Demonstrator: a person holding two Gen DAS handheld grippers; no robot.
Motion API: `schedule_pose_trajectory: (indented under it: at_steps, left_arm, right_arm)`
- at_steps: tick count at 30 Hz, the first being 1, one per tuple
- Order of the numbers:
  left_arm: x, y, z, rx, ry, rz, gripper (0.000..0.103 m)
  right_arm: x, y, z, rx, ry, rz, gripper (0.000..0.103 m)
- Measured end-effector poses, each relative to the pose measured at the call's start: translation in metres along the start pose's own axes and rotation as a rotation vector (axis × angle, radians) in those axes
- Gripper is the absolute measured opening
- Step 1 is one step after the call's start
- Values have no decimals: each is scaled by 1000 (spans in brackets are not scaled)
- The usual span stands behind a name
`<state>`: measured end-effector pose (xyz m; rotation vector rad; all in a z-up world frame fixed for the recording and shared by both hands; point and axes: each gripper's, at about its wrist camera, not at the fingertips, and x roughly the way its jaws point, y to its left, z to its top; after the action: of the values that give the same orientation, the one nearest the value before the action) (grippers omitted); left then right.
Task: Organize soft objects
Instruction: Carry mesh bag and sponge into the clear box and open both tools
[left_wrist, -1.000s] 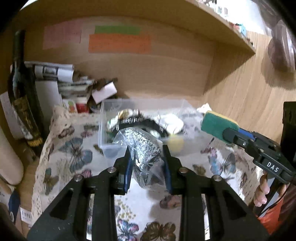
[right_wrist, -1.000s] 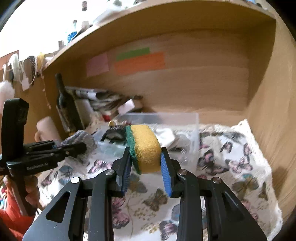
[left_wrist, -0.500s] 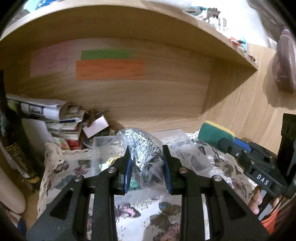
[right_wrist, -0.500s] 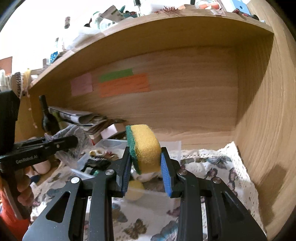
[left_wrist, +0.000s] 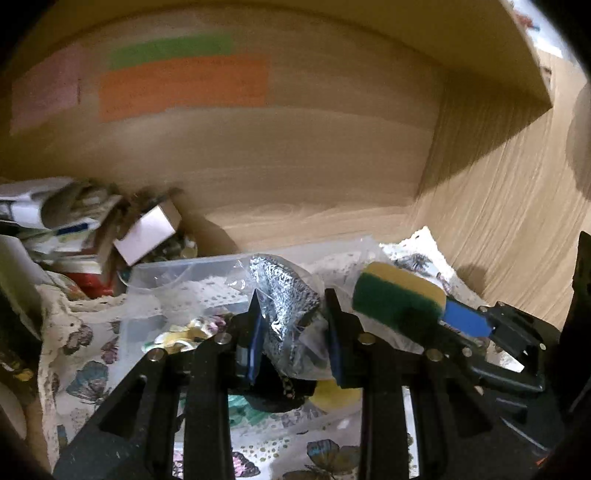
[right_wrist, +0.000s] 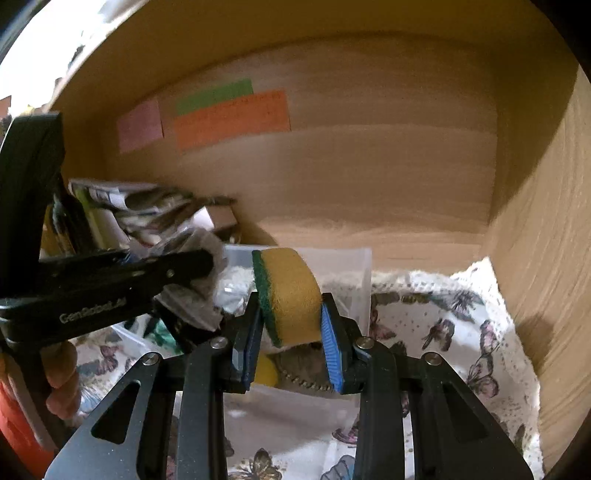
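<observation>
My left gripper (left_wrist: 293, 336) is shut on a clear plastic bag with a black-and-white patterned cloth (left_wrist: 286, 295) and holds it over the clear plastic bin (left_wrist: 166, 273). My right gripper (right_wrist: 290, 336) is shut on a yellow sponge with a green scouring side (right_wrist: 290, 291), also above the bin (right_wrist: 351, 266). The sponge (left_wrist: 397, 299) and right gripper show at the right of the left wrist view. The left gripper with its bag (right_wrist: 199, 284) shows at the left of the right wrist view. A yellow ball (left_wrist: 334, 393) and other soft items lie in the bin.
The bin stands on a butterfly-print cloth (right_wrist: 450, 332) inside a wooden shelf alcove. Stacked papers and boxes (left_wrist: 74, 229) crowd the back left corner. Coloured paper notes (right_wrist: 229, 114) are stuck on the back wall. The wooden side wall (right_wrist: 546, 258) is close on the right.
Both grippers have moved closer together and forward over the bin, still holding their items. The bin now lies right beneath the fingers in both views.
</observation>
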<state>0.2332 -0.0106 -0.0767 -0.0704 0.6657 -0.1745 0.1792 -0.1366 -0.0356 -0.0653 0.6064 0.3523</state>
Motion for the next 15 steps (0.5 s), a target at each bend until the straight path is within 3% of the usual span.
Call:
schedule_pose_trajectory:
  at_steps: [8, 11, 15]
  left_arm:
    - [20, 1, -6, -3, 66, 33, 31]
    - [18, 2, -8, -11, 74, 20, 37]
    - [11, 2, -7, -15, 61, 18, 52]
  right_arm:
    - [15, -2, -4, 5, 72, 8, 28]
    - [16, -2, -5, 6, 81, 11, 30]
    - [15, -2, -6, 4, 85, 1, 45]
